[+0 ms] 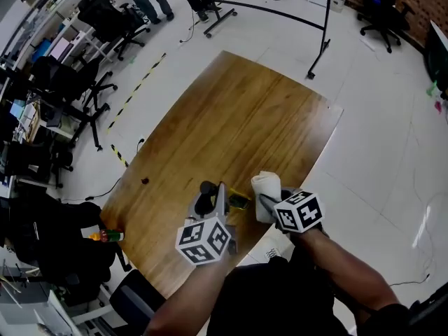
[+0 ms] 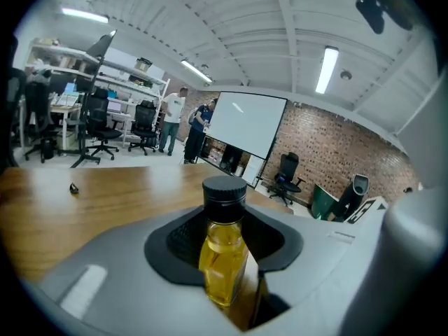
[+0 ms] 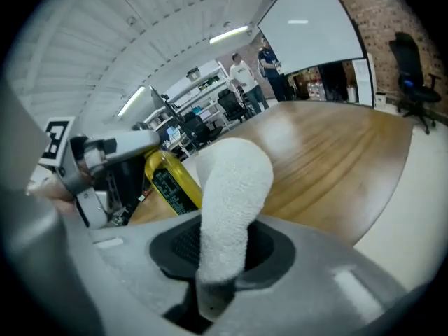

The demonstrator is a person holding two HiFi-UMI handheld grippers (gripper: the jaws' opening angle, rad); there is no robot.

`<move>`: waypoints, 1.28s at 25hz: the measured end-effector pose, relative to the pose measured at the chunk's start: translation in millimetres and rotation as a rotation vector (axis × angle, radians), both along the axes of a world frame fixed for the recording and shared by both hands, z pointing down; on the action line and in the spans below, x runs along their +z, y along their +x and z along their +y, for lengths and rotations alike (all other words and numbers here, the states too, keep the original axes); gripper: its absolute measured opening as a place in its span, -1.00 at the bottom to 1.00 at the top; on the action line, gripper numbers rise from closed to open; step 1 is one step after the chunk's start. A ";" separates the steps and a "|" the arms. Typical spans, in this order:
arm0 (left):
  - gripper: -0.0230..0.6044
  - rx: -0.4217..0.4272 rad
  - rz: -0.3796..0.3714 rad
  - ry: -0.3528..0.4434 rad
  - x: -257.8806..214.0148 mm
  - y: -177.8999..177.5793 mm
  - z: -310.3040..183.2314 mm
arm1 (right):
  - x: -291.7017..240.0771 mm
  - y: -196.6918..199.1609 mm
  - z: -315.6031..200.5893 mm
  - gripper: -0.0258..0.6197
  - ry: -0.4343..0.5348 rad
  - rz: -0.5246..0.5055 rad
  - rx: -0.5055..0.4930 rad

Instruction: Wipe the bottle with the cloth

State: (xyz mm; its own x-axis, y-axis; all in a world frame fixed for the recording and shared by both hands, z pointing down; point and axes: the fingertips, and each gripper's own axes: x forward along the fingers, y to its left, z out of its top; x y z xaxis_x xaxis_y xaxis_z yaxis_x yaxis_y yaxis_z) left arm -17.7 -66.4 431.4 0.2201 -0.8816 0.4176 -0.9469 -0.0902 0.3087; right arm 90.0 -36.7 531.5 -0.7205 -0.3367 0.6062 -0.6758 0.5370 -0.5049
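Two pinches: my left gripper (image 1: 217, 203) on the bottle (image 2: 224, 254), my right gripper (image 1: 268, 203) on the cloth (image 3: 232, 187); a hard rub could twist the bottle loose

At near edge of table (image 1: 231, 117), bottle (image 2: 224, 250) in jaws of left gripper (image 1: 218, 200); just right of it, cloth (image 3: 227, 201) in jaws of right gripper (image 1: 267, 205).

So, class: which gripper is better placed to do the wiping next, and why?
Right. The right gripper holds the cloth beside the bottle, which the left gripper grips.
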 end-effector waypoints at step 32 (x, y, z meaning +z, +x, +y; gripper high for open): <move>-0.87 -0.402 -0.015 -0.016 -23.1 85.8 211.8 | -137.1 105.7 31.5 -0.69 0.059 -0.280 -0.626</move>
State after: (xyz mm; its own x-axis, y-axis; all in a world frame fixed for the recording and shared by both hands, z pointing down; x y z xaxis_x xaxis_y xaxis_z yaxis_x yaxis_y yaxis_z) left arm 68.1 145.3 408.3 -0.1475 -0.8896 0.4323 -0.9099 0.2934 0.2933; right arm 195.7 -5.3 394.4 -0.9170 0.1675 0.3620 -0.0773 0.8157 -0.5733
